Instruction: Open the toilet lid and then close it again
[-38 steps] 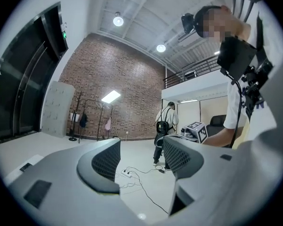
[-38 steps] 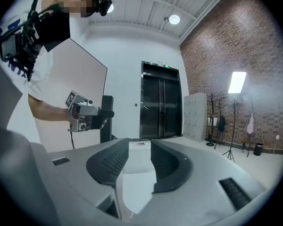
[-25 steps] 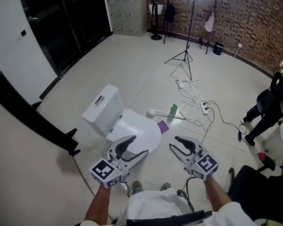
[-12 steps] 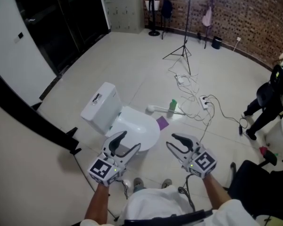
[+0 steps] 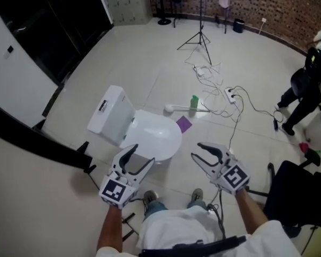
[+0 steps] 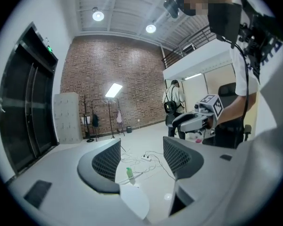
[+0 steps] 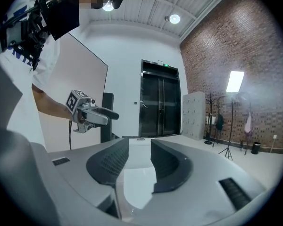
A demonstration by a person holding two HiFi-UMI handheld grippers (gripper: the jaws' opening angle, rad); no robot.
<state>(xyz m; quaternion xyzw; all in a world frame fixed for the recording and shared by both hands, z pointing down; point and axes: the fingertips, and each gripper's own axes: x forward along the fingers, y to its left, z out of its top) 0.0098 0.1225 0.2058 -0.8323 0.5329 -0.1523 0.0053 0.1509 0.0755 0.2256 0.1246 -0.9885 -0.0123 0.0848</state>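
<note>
Left gripper (image 5: 144, 154) has sunk and rolled; its jaws now stand at the near edge of the lid (image 5: 155, 134) rather than across its rim. Right gripper (image 5: 196, 150) has dropped slightly. The head view has tipped downward: the lamp head has left the top edge, and the shoes (image 5: 150, 196) show more fully.

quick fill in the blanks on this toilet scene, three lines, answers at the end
1. The toilet lid is open or closed: ___.
2. The lone bottle is coloured ___.
3. The left tongs and the right tongs both stand open, holding ___.

Missing words: closed; green; nothing
</note>
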